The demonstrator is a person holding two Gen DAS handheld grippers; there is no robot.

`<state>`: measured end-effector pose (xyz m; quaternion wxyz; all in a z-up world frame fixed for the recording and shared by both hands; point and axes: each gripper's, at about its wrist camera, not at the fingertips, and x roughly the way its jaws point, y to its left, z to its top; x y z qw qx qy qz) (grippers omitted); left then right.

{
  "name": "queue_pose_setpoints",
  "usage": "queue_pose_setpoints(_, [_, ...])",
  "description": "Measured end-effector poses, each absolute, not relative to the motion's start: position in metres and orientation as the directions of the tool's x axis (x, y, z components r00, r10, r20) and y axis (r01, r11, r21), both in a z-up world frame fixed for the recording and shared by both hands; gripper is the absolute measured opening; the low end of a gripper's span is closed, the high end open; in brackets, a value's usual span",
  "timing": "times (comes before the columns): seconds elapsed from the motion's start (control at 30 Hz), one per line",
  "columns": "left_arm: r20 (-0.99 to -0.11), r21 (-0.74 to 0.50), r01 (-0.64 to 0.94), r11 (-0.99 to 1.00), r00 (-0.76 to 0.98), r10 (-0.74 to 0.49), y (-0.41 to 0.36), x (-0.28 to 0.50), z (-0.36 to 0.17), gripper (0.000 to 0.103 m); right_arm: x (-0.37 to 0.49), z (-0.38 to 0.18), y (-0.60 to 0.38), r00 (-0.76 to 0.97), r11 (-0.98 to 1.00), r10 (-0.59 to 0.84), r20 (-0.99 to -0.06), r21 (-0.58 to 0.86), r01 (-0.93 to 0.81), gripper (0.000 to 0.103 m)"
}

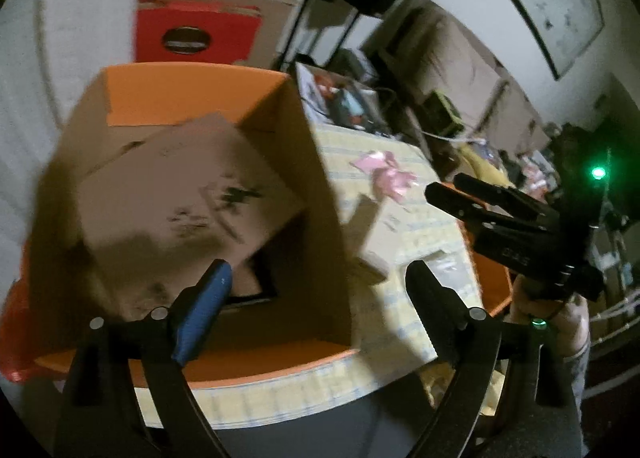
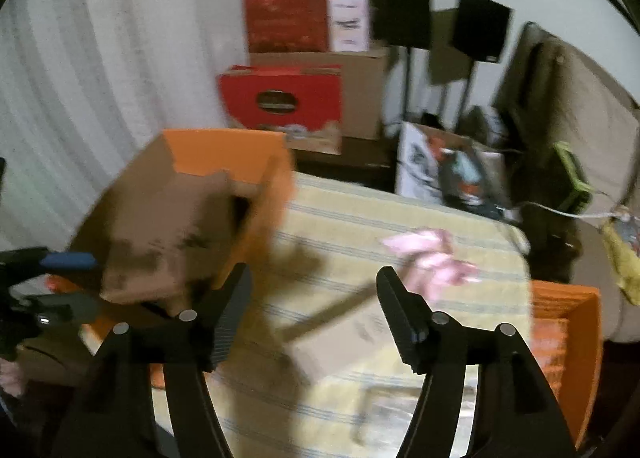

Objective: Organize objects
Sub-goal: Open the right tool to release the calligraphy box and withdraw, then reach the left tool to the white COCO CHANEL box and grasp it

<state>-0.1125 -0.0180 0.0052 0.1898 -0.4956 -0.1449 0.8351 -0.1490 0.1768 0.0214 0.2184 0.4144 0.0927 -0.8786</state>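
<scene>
Left gripper (image 1: pixel 320 286), released, hovers beside my cardboard box (image 1: pixel 176 194), which lies tilted in the orange bin (image 1: pixel 192 94) at ten o'clock; I judge it may jam crooked there.

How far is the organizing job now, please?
Done: a brown cardboard box lies tilted inside the large orange-lined carton. In hand: nothing; left gripper and right gripper are open. Left: pink crumpled wrapper and flat cardboard piece on the striped tablecloth.
</scene>
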Motion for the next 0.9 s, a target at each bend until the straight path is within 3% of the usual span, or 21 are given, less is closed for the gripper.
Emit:
queue_pose_setpoints(0.4, [-0.792, -0.384, -0.312, -0.869, -0.374, 0.484, 0.072, -0.114, -0.005, 0.088, -0.14, 0.006, 0.263, -0.566, -0.94, -0.252, -0.785, 0.061, 0.334, 0.073])
queue_pose_setpoints(0.53, [-0.807, -0.356, -0.33, -0.874, -0.362, 0.466, 0.089, -0.113, -0.015, 0.088, -0.132, -0.006, 0.282, -0.565, -0.953, -0.226, -0.794, 0.061, 0.297, 0.083])
queue_pose_setpoints(0.77, [-0.85, -0.279, -0.368, -0.887, -0.334, 0.406, 0.118, -0.121, -0.024, 0.094, -0.119, -0.026, 0.312, -0.579, -0.972, -0.158, -0.8, 0.022, 0.235, 0.09])
queue_pose_setpoints(0.83, [-0.858, -0.268, -0.366, -0.891, -0.331, 0.394, 0.124, -0.125, -0.026, 0.094, -0.116, -0.032, 0.319, -0.574, -0.973, -0.15, -0.805, 0.017, 0.23, 0.102])
queue_pose_setpoints(0.9, [-0.862, -0.26, -0.361, -0.896, -0.331, 0.384, 0.13, -0.129, -0.028, 0.094, -0.115, -0.039, 0.324, -0.565, -0.976, -0.124, -0.816, -0.001, 0.217, 0.102])
